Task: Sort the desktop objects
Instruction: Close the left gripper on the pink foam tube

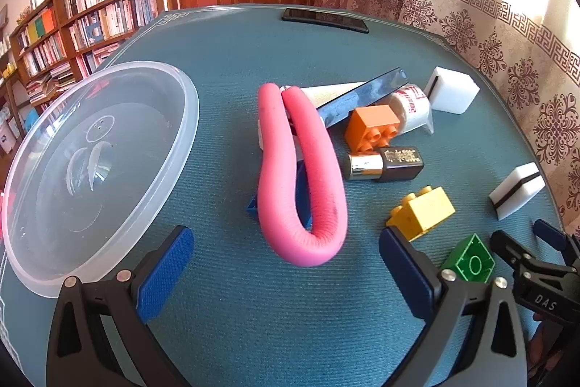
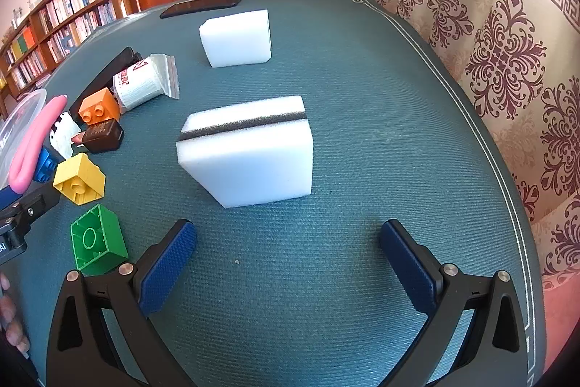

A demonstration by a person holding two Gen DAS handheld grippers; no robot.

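Left fingers (image 1: 286,263): spread wide, holding nothing; they hang just above the tabletop (image 1: 232,60), lined up on the bend of the pink foam tube (image 1: 301,169).
Right fingers (image 2: 288,265): also wide apart and empty, pointed at the striped sponge (image 2: 250,151), which stands on edge just ahead.
Bowl: a clear plastic bowl (image 1: 90,169) sits at my left, nothing in it; I judge it to be where things go.
Pile: the tube lies over a blue brick (image 1: 302,191); beside it an orange brick (image 1: 373,127), a brown lipstick (image 1: 384,164), a small white packet (image 1: 411,107), a dark flat bar (image 1: 362,97).
Loose pieces: yellow brick (image 2: 79,180) and green brick (image 2: 98,240) between my two tools; plain white sponge (image 2: 237,37) farther back; phone (image 2: 203,6) at the far edge.
Progress: sorting not yet begun, by my reading.
Risk 1: the tube is springy and looped; pinched at the bend it could flip out or drag the blue brick along.
Risk 2: the striped sponge could tip flat if one finger nudges it before the other.
Risk 3: my tools sit close near the green brick; reaching together could knock them.
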